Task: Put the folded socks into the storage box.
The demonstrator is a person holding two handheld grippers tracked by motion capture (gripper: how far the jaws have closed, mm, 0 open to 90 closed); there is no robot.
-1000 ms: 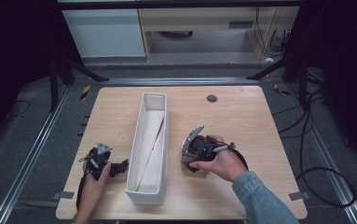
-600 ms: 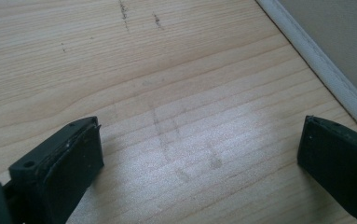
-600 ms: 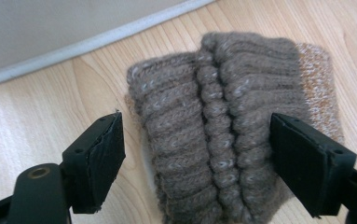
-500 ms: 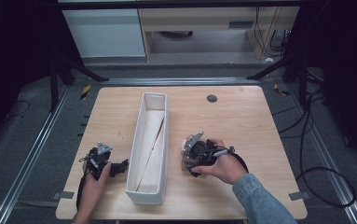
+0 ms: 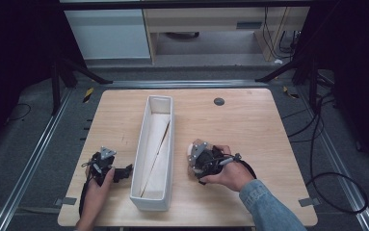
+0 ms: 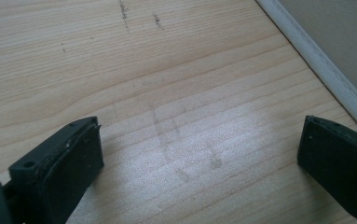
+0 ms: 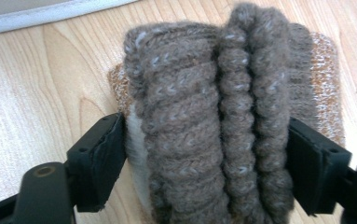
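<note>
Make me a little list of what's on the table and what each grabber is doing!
table: light wood tabletop
box: long white bin standing in the middle
left gripper: open, nothing between its jaws, close beside the bin
right gripper: shut on a folded knitted sock, brown-grey
sock position: over the wood, right of the bin
small dark disc: near the far edge

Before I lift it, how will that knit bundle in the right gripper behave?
The knit bundle looks soft and folded, so it will probably squash and sag, not hold shape. The right gripper has its fingers pressed on both sides of thick ribbed wool, which likely grips well. It seems light, and loose layers might unfold.
</note>
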